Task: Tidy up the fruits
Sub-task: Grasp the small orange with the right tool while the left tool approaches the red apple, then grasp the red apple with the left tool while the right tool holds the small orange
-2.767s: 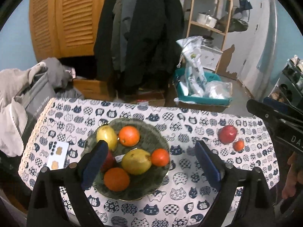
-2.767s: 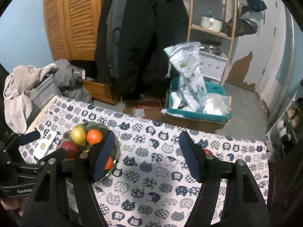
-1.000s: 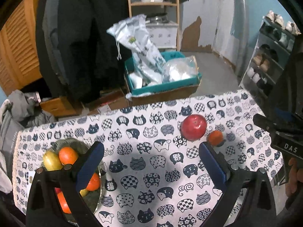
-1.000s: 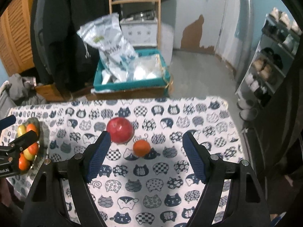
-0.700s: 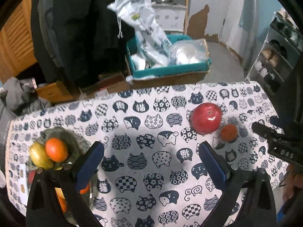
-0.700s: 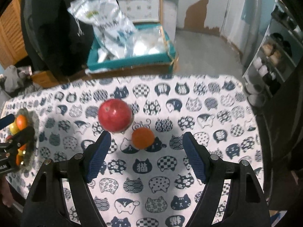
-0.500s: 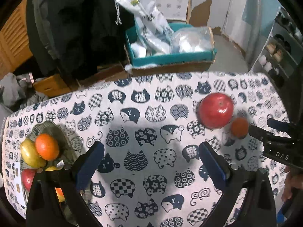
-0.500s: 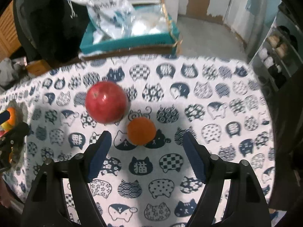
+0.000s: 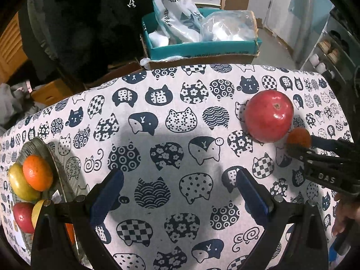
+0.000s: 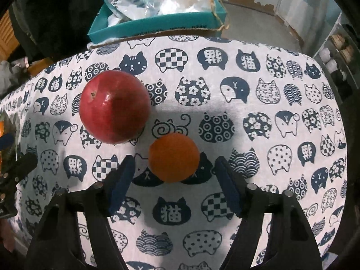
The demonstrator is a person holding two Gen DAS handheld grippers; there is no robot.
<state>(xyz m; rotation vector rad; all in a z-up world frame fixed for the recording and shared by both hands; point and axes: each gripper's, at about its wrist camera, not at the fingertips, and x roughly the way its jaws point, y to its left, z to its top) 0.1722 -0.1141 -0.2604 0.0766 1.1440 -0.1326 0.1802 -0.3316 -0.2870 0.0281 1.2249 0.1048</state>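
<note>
A small orange lies on the cat-print tablecloth, just right of a big red apple. My right gripper hangs low over the orange. Its jaws are closing with the orange between the blue pads, which stand clear of it on both sides. My left gripper is open over bare cloth with nothing in it. The left wrist view also has the apple and the orange at the right. At the left edge a grey plate holds several fruits, among them an orange and a yellow-green pear.
Beyond the table's far edge a teal box holds plastic bags. Dark coats hang behind it on the left. A shoe rack stands off the table's right end. The left gripper's fingers show at the left edge of the right wrist view.
Both grippers have dropped toward the table and tilted further down. The apple and small orange loom larger. The right jaws have narrowed around the orange.
</note>
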